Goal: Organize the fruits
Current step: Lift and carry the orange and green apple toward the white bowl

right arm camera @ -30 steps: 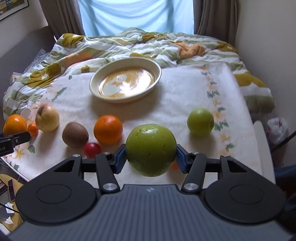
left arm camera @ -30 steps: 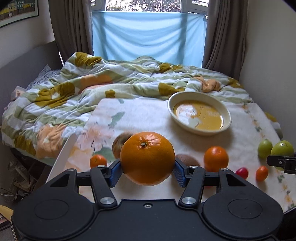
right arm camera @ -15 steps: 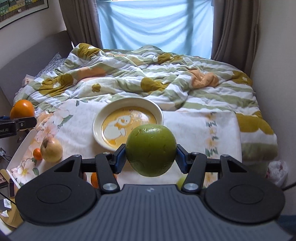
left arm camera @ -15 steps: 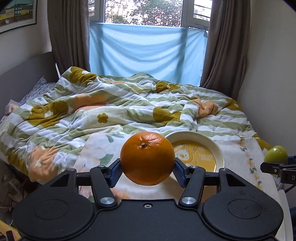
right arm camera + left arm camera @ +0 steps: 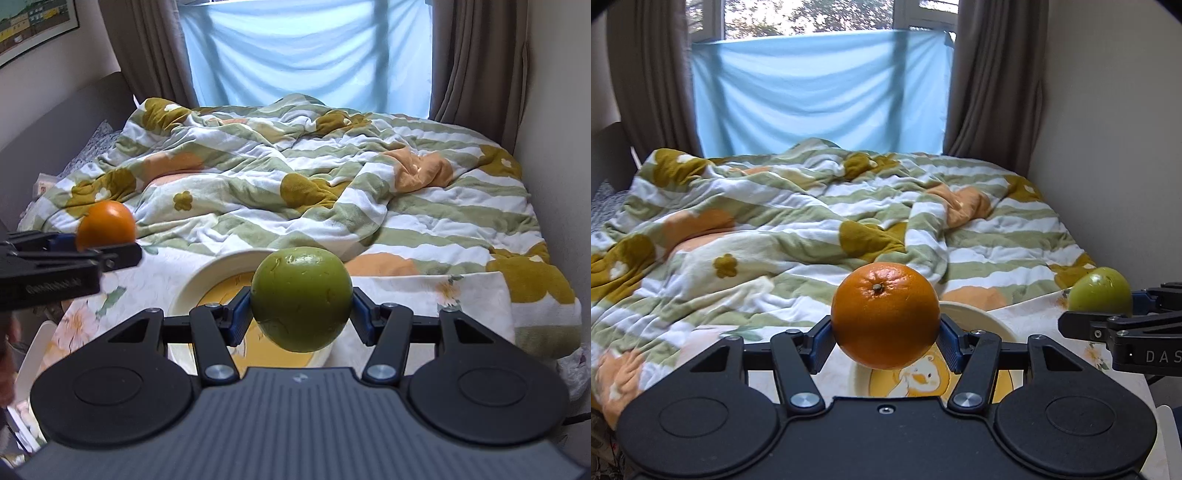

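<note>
My left gripper (image 5: 885, 345) is shut on a large orange (image 5: 885, 315) and holds it in the air just above the near rim of a cream bowl (image 5: 982, 321) with a yellow duck print inside. My right gripper (image 5: 300, 317) is shut on a green apple (image 5: 301, 299) and holds it above the same bowl (image 5: 207, 277). The right gripper and its apple (image 5: 1100, 290) show at the right edge of the left wrist view. The left gripper and its orange (image 5: 106, 226) show at the left of the right wrist view. The other fruits are hidden below both grippers.
The bowl stands on a floral cloth (image 5: 424, 291) over a table. A bed with a rumpled green-striped flowered blanket (image 5: 775, 221) lies behind it. Curtains and a blue sheet (image 5: 820, 92) cover the window. A wall (image 5: 1115, 147) is close on the right.
Both grippers have risen and moved forward with their fruits, over the bowl. The fruits on the cloth have dropped out of sight. The two grippers have come closer together.
</note>
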Motion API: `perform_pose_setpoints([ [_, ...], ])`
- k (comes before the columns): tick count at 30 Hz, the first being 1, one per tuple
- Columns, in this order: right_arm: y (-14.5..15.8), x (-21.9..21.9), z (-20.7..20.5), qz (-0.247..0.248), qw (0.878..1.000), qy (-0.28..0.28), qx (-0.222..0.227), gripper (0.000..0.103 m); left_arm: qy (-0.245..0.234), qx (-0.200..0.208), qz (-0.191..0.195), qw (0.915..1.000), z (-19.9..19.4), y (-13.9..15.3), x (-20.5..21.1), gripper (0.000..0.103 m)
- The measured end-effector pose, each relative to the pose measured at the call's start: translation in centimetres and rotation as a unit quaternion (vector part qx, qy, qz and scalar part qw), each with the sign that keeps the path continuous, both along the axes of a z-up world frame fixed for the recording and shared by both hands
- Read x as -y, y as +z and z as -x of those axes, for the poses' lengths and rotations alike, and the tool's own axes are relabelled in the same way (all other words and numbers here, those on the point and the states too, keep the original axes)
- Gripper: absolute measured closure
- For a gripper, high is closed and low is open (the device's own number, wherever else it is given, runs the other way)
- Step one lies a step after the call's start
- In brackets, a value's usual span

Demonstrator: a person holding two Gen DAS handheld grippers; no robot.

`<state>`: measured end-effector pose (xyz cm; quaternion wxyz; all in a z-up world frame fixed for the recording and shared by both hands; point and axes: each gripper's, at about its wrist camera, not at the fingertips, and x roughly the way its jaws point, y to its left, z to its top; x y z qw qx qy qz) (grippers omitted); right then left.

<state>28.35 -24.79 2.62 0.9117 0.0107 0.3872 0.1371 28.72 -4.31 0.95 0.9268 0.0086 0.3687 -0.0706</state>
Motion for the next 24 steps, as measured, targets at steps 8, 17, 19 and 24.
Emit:
perform_pose_setpoints([
  [8, -1.8, 0.2, -4.8, -0.003, 1.0, -0.026, -0.016, 0.033, -0.045, -0.034, -0.019, 0.9982, -5.1, -4.7, 2.8, 0.041],
  [17, -4.0, 1.5, -7.2, 0.001, 0.998, -0.052, -0.038, 0.033, -0.091, -0.063, -0.05, 0.9926, -7.6, -9.1, 5.1, 0.041],
  [19, -4.3, 1.7, -7.3, 0.001, 0.998, -0.055, -0.042, 0.033, -0.099, -0.065, -0.06, 0.9912, -7.8, -9.6, 5.5, 0.041],
  [24, -4.8, 2.1, -7.6, 0.001, 0.997, -0.061, -0.05, 0.033, -0.11, -0.07, -0.073, 0.9888, -8.0, -10.5, 5.7, 0.04],
])
